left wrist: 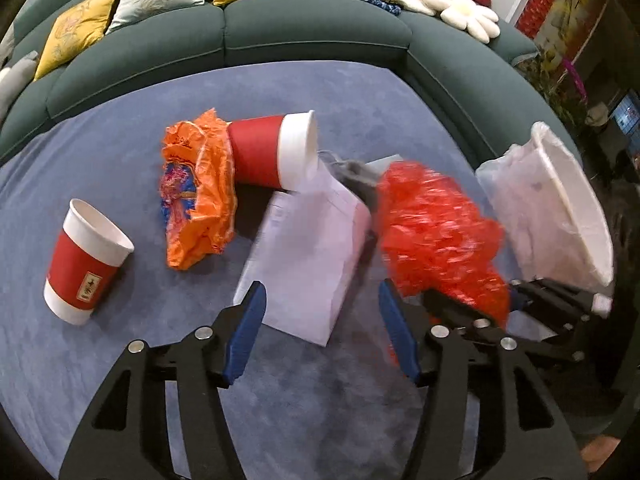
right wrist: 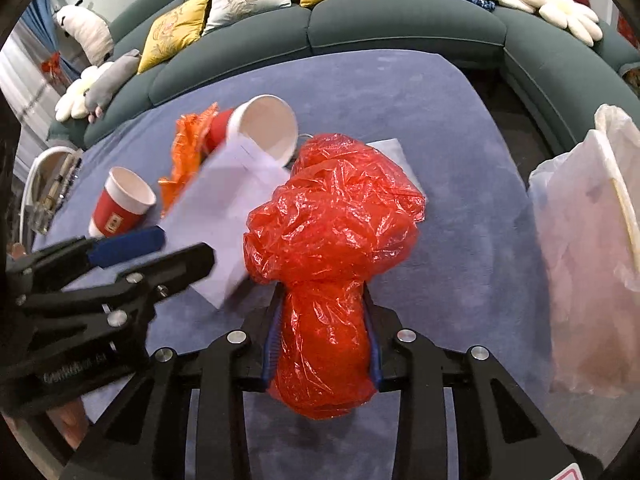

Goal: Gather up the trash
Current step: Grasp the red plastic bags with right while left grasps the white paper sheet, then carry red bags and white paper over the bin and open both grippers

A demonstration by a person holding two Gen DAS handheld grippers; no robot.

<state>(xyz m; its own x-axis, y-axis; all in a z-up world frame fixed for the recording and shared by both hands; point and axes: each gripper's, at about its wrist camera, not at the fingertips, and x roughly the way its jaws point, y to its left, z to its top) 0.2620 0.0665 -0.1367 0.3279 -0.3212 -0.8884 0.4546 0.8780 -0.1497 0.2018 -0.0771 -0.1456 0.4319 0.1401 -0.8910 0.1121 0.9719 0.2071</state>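
Note:
My right gripper (right wrist: 322,312) is shut on a crumpled red plastic bag (right wrist: 336,216) and holds it above the blue table; the bag also shows blurred in the left wrist view (left wrist: 436,236). My left gripper (left wrist: 322,312) is open and empty over a white sheet of paper (left wrist: 304,248). A red and white paper cup (left wrist: 86,258) stands at the left. A second cup (left wrist: 272,150) lies on its side beside an orange plastic wrapper (left wrist: 198,192). A white bin lined with a clear bag (right wrist: 588,240) stands at the table's right edge.
The blue table (left wrist: 120,380) is ringed by a green sofa (left wrist: 312,28) with yellow and grey cushions. A flower-shaped pillow (left wrist: 460,4) lies on the sofa at the right. A white rack with small items (right wrist: 46,188) sits at the table's far left.

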